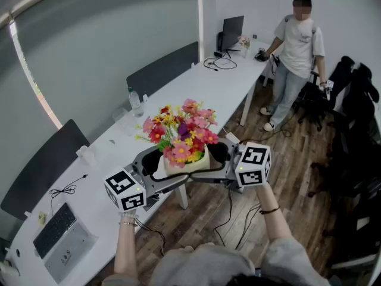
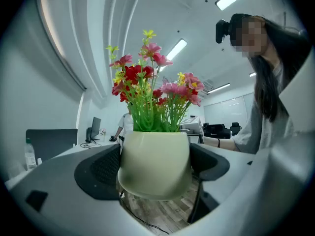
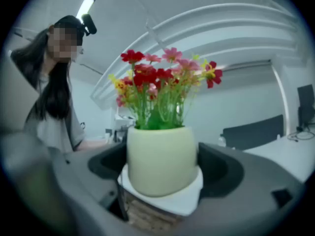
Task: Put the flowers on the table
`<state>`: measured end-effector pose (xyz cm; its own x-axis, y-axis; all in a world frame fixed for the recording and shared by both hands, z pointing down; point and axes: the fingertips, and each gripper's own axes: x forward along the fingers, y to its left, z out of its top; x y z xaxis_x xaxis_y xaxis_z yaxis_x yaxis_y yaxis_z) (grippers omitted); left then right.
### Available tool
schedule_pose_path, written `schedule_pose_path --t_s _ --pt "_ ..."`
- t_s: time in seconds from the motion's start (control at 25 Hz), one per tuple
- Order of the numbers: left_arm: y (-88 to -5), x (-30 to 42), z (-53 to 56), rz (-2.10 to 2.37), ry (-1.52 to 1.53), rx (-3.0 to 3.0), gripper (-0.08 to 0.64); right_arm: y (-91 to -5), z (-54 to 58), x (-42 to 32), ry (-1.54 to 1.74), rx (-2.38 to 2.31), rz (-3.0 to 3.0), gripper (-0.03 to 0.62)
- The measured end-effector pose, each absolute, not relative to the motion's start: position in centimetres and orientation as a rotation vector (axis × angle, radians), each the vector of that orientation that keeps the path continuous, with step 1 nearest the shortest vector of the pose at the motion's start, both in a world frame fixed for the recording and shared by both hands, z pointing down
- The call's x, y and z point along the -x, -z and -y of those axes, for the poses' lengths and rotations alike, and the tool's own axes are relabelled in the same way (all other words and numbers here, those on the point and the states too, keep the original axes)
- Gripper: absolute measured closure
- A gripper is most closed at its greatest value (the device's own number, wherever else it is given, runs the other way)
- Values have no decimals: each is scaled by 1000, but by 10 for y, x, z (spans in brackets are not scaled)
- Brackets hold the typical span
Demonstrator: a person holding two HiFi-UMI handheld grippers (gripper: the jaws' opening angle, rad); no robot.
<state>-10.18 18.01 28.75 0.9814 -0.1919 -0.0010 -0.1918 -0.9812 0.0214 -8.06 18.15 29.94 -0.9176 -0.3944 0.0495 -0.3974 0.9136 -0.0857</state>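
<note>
**Partly done: flowers aloft, not yet set down**

Closest to the person, the left gripper [image 2: 153, 167] and the right gripper [image 3: 165, 167] face each other from opposite sides. Both are clasped on the same cream pot [image 1: 189, 161]. Each gripper view shows its jaws spread wide, with the pot filling the space between them and the dark pads lying against its flanks. The pot stands upright, and the flowers [image 1: 178, 130] rise from it in a red, pink and yellow bunch. A pale flat piece shows under the pot in the right gripper view, but I cannot tell what it is.

As for progress, the pick-up looks complete, since the pot rests on nothing. Under it, the left gripper view shows the wooden floor [image 1: 286, 159]. The placing itself is all still to do.

The long white worktop [image 1: 196, 88] runs just beside and beyond the pot, on the person's left, and the pot hangs about level with its near edge. By my reading, what remains is a short carry leftward over the bare surface, a lowering until the base sits flat, and then the release of both grippers.

Farther along the worktop stand a water bottle [image 1: 136, 100] and, at the far end, a monitor [image 1: 231, 31]. Another person [image 1: 300, 40] stands well clear of the carry.
</note>
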Motion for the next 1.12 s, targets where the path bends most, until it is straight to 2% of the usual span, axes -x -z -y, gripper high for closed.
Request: schedule_pose_path --t_s 0.56,0.76,1.12 --pt "-300 99 -171 320 19 -3101 117 -311 -172 78 -120 -621 3027 146" --pt "-299 69 -177 350 -4 -3125 117 -311 -177 47 -103 -596 3038 146" --pt "-305 57 -153 401 9 -3114 117 -317 -153 35 -120 -555 3037 146"
